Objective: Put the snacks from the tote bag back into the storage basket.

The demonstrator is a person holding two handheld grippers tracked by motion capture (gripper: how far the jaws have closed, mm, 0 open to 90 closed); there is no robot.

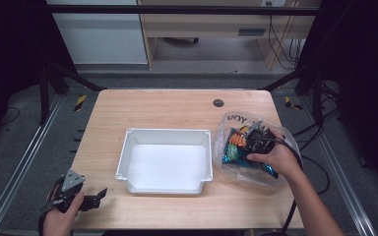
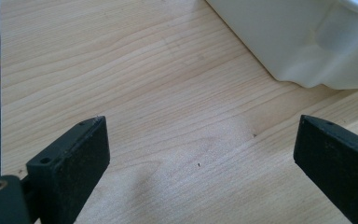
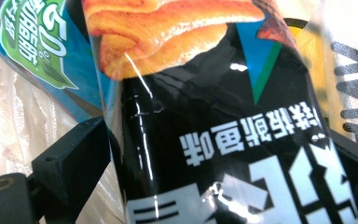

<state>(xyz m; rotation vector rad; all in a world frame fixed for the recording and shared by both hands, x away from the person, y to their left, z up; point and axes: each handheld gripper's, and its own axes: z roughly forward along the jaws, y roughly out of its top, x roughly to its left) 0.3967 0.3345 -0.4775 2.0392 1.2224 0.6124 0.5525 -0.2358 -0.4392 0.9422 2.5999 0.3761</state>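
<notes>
Wooden table (image 1: 177, 105) carried a white tray (image 1: 165, 160) at its middle. Right gripper (image 1: 256, 137) reached into a clear bag (image 1: 236, 123) at the right edge, jaws clamped on a black snack packet (image 3: 214, 140). Left gripper (image 1: 91, 199) hovered near the front left corner, jaws apart.

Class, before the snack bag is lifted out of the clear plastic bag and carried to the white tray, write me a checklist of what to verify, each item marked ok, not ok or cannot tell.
1. White tray empty and ready to receive: ok.
2. Right gripper reaches into the clear plastic bag: ok.
3. Black snack bag lies between the right jaws: ok; the jaws stand on either side of it.
4. Jaws firmly closed on it: cannot tell.
5. Left gripper open, holding nothing, clear of the tray's path: ok.
6. Second, blue packet free of the grasp: cannot tell.
</notes>
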